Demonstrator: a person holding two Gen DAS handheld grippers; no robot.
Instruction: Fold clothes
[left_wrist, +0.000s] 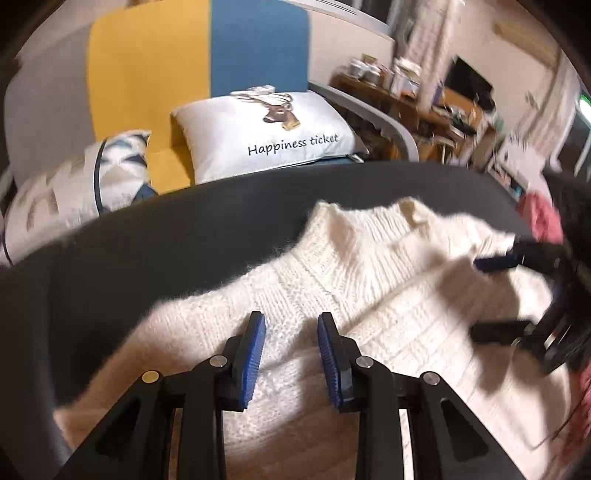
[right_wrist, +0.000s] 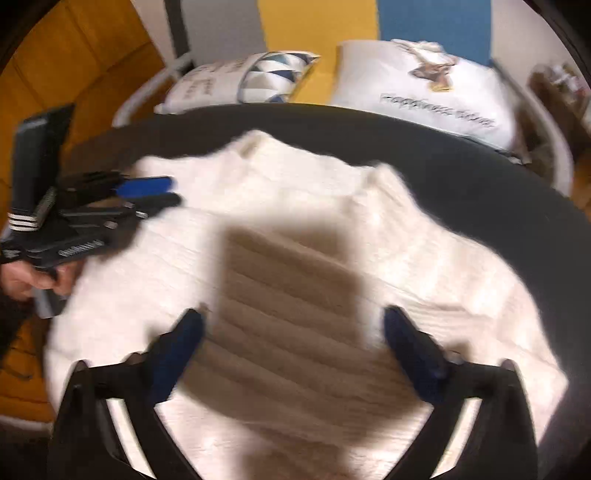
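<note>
A cream knitted sweater lies spread on a dark grey surface, its collar toward the far edge. My left gripper hovers over the sweater's left part. Its blue pads stand a little apart and only flat knit shows between them. My right gripper is over the sweater's right part with its jaws spread wide and nothing between them; it casts a square shadow on the knit. A hand holds the left gripper.
Behind the surface stands a yellow and blue sofa with a white deer pillow and a patterned pillow. Pink cloth lies at the right edge. A cluttered wooden shelf is farther back.
</note>
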